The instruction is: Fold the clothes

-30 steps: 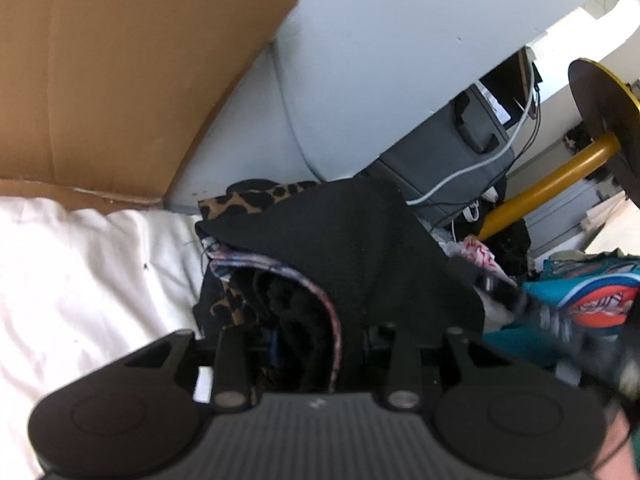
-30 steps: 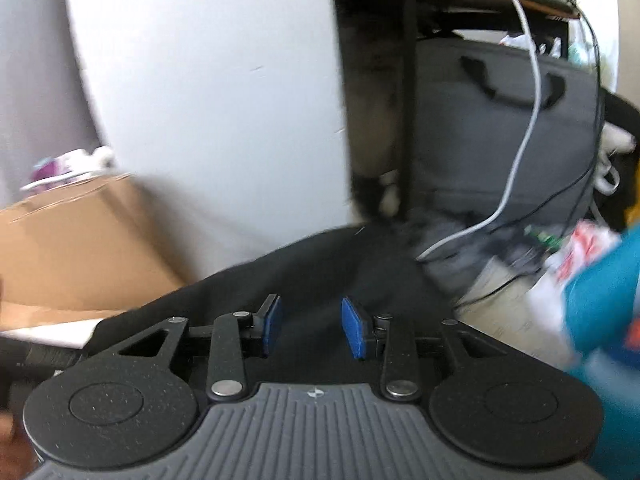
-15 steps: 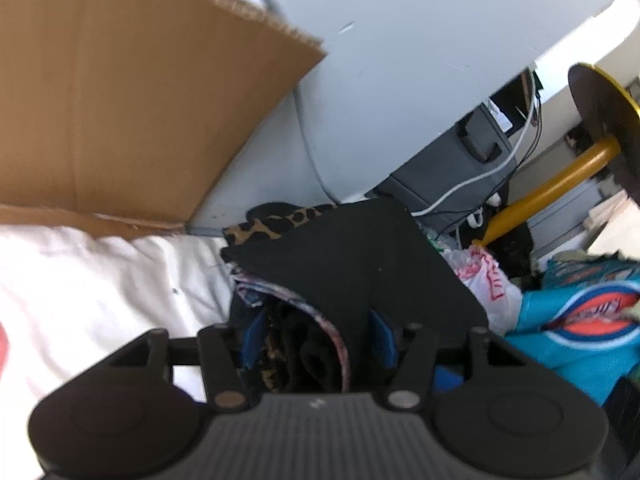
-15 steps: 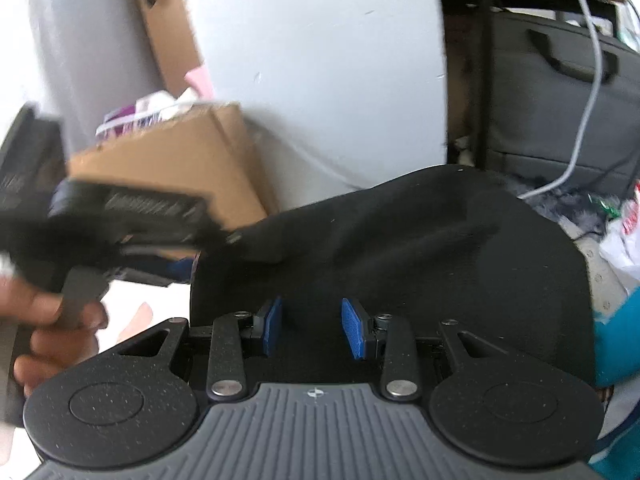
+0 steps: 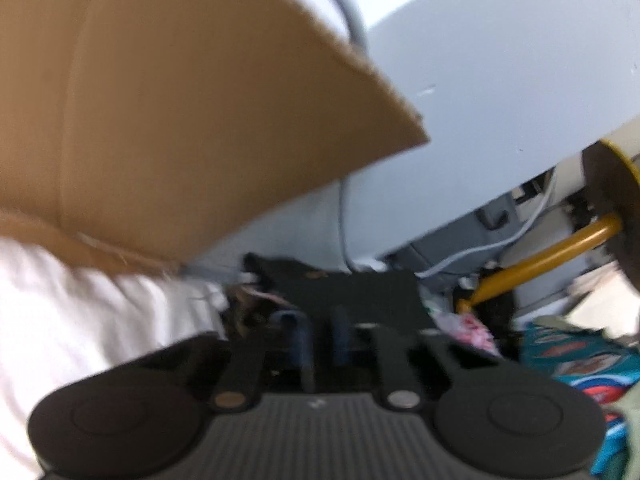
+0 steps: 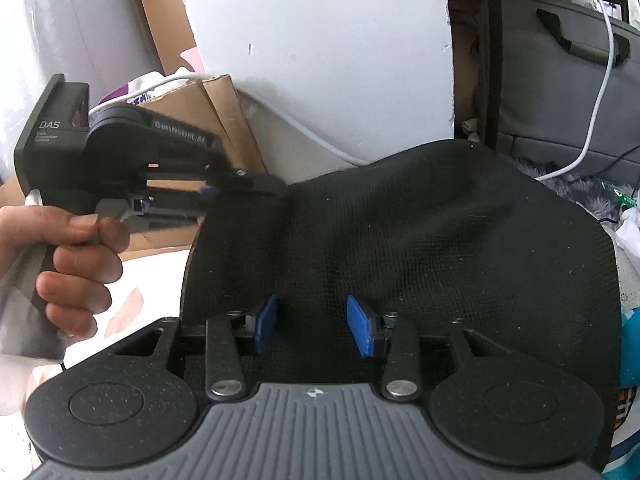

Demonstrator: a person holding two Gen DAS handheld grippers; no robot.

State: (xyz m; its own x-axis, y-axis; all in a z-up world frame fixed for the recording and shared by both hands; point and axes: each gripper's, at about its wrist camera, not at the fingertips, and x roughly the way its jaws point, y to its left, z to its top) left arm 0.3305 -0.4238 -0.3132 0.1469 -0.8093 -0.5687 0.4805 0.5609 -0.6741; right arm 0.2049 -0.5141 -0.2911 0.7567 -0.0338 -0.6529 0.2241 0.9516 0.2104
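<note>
Right wrist: left tool [image 6: 256, 186] level, gripping cloth [image 6: 420, 240].

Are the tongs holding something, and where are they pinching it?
The left tongs pinch the black cloth at its edge. The right tongs are opening, gripping nothing.

Each camera sits on a gripper, looking forward and downward along its fingers. The left one, blurred, looks close over the black cloth [image 5: 360, 292] toward a cardboard sheet [image 5: 180, 120] and the wall. The right one looks across the same cloth [image 6: 400, 240] and catches the left gripper [image 6: 256, 184] from the side
</note>
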